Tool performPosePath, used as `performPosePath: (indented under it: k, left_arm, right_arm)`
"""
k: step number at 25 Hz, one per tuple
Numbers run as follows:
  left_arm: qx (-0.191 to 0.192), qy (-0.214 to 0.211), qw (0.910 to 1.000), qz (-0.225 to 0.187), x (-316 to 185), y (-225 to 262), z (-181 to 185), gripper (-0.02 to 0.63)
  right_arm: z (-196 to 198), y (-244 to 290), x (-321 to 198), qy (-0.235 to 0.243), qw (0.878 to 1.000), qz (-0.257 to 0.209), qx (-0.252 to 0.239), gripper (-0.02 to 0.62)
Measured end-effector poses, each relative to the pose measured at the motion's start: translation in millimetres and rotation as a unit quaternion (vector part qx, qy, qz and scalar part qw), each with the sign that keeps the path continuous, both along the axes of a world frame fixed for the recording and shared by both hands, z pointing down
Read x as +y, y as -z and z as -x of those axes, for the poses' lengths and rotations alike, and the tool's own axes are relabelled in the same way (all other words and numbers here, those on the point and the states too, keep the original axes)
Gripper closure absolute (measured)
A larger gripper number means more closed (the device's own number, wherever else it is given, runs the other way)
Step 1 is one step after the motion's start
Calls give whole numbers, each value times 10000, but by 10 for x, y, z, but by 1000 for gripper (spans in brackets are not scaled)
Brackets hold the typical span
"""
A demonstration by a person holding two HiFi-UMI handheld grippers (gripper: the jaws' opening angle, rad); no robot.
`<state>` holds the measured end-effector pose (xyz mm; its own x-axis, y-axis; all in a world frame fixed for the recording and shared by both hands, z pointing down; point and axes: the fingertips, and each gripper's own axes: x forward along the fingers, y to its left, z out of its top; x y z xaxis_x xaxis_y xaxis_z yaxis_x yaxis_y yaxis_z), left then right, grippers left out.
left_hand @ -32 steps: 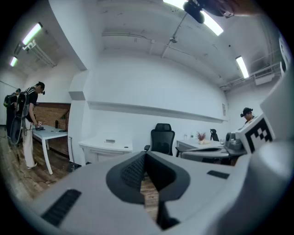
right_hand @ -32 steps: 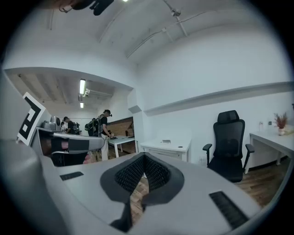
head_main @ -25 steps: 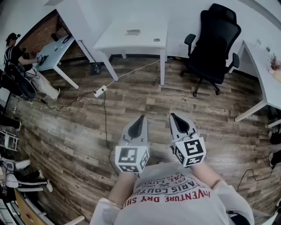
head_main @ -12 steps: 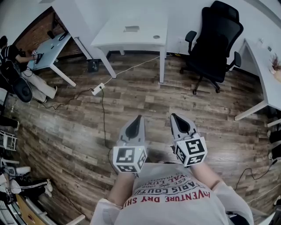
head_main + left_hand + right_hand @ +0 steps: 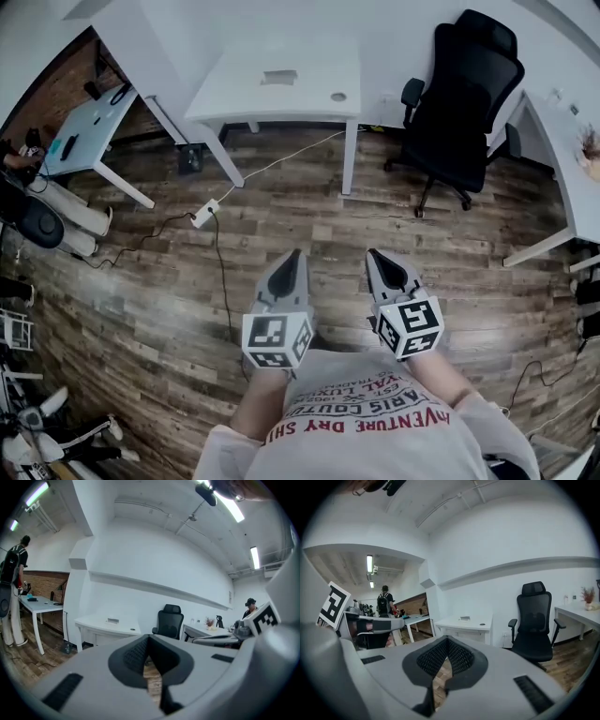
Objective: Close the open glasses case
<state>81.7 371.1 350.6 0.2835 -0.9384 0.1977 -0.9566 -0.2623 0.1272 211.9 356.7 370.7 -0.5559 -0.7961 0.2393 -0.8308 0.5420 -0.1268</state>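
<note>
wood floor (image 5: 159, 281) under me, white desk (image 5: 244, 94) ahead. my left gripper (image 5: 295, 255) and right gripper (image 5: 373, 255) held well short of desk, side by side, jaws pressed together, nothing between. glasses case not clearly seen; small flat thing (image 5: 279, 77) on desk top may be it, cannot tell. step, i judge: approach, no contact yet. next: reach desk, find case, press lid down.
</note>
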Motion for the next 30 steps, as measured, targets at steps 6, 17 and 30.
performPosePath:
  k: [6, 17, 30]
  left_arm:
    - [-47, -349, 9994, -35, -1062, 207, 661, 601]
    - [78, -390, 9992, 69, -2702, 199, 1983, 601]
    - [46, 4, 9991, 415, -3982, -255, 2573, 601]
  right_arm:
    - [660, 203, -964, -253, 9997, -46, 11, 588]
    - [1729, 176, -2550, -432, 9990, 139, 49, 588]
    - [2240, -151, -4043, -50, 9994, 329, 68, 588]
